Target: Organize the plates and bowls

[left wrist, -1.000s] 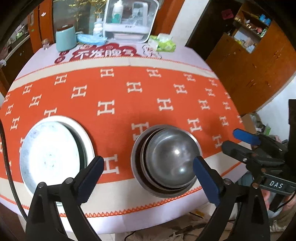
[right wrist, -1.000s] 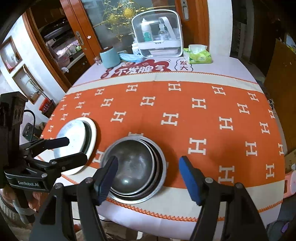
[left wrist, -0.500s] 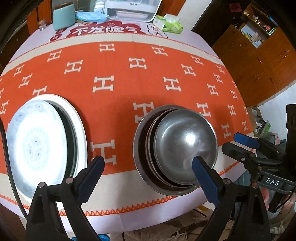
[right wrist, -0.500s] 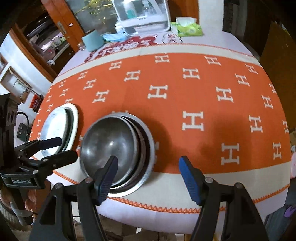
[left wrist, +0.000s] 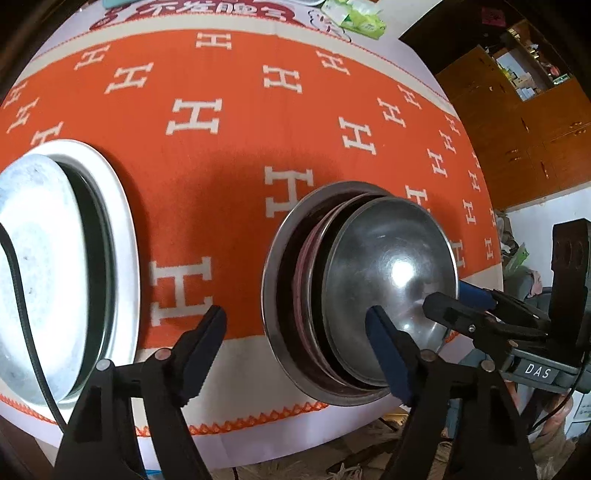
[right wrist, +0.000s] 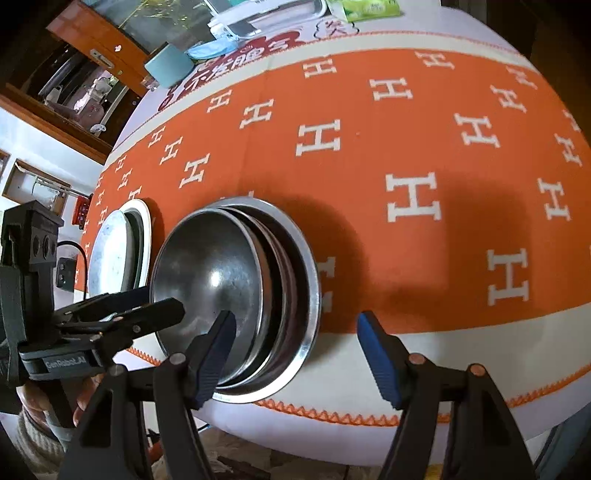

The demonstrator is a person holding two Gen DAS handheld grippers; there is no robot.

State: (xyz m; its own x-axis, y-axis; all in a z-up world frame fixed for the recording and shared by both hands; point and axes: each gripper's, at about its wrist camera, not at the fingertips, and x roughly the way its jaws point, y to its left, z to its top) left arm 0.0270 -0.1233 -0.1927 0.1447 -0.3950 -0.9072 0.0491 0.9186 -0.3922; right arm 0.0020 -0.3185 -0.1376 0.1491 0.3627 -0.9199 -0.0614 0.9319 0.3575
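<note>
A stack of nested steel bowls [left wrist: 388,284] sits near the front edge of the orange H-patterned tablecloth [left wrist: 229,147]; it also shows in the right wrist view [right wrist: 221,280]. A stack of plates [left wrist: 48,258] lies to its left, a steel plate on a white one, also seen in the right wrist view [right wrist: 118,251]. My left gripper [left wrist: 295,347] is open, just above the table, its right finger over the bowls' near rim. My right gripper [right wrist: 295,350] is open, its left finger over the bowls' near rim. Both are empty.
At the table's far side stand a teal cup [right wrist: 170,64], a white storage case [right wrist: 258,11] and a green tissue pack [left wrist: 354,18]. Wooden cabinets [left wrist: 517,122] stand to the right. The table's front edge is right below the grippers.
Both grippers have come down and closer to the bowl stack, which now looks much larger. Both stayed open. The bowls and plates have not moved.
</note>
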